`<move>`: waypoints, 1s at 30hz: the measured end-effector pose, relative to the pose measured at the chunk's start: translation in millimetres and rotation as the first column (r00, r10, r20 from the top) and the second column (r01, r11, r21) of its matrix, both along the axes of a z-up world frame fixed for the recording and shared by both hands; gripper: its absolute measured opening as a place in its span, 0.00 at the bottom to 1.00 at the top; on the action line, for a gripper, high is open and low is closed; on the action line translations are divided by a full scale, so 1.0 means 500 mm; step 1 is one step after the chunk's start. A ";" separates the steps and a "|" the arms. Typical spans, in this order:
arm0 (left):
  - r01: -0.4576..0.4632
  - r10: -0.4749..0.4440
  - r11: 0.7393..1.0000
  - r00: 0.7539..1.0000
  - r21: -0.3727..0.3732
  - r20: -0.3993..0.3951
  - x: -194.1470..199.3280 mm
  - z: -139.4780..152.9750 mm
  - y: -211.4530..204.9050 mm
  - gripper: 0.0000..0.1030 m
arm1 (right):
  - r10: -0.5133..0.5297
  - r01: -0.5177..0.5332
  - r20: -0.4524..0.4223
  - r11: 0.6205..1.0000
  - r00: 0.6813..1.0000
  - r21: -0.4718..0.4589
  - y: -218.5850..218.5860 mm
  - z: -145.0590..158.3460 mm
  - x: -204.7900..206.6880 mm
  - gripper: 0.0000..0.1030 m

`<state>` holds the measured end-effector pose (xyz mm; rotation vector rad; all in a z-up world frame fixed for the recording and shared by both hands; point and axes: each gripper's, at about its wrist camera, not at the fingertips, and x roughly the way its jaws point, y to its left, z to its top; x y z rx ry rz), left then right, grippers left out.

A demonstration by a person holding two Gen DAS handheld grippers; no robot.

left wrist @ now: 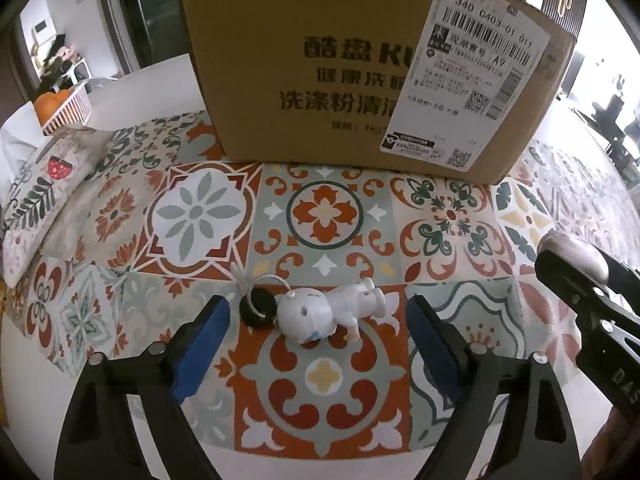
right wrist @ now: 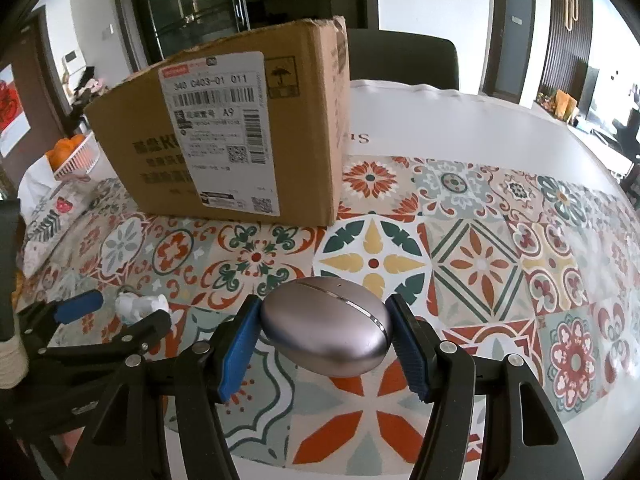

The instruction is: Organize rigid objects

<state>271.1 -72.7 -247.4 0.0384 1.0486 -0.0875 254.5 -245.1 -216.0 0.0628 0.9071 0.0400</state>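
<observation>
right tool: clamped on smooth silver-pink egg-shaped case, keep level.
left tool: apart round small white plastic figurine keychain; centre b4 closing.

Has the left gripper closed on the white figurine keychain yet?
No. The left gripper is open, its blue pads clear of the white figurine keychain lying on the patterned tablecloth.

The brown cardboard box loses its top to the left wrist frame's 12 o'clock edge, and its white shipping label hides part of the black print. The label's small text is too fine to read. In the right wrist view, the left tool covers most of the small white figurine at 9 o'clock.
</observation>
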 end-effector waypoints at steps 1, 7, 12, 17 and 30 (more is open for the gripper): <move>-0.005 0.005 1.000 1.000 0.004 -0.001 0.001 -0.002 0.000 0.83 | 0.000 0.000 -0.002 1.000 1.000 0.002 0.000 -0.002 0.001 0.61; -0.005 0.005 1.000 1.000 -0.001 -0.001 0.007 -0.005 0.008 0.64 | 0.005 -0.005 -0.014 1.000 1.000 0.012 0.005 -0.009 0.006 0.61; 0.014 -0.014 1.000 1.000 -0.004 0.022 0.004 0.003 0.016 0.51 | 0.007 -0.006 -0.022 0.999 1.000 0.037 0.008 -0.011 0.004 0.61; 0.043 -0.042 0.998 0.999 -0.039 0.027 -0.006 0.009 0.026 0.49 | 0.008 -0.007 -0.026 0.999 1.000 0.041 0.015 -0.010 0.001 0.61; 0.076 -0.071 0.991 0.997 -0.112 0.040 -0.041 0.033 0.054 0.49 | 0.011 -0.011 -0.005 0.997 1.000 0.072 0.038 0.001 -0.015 0.61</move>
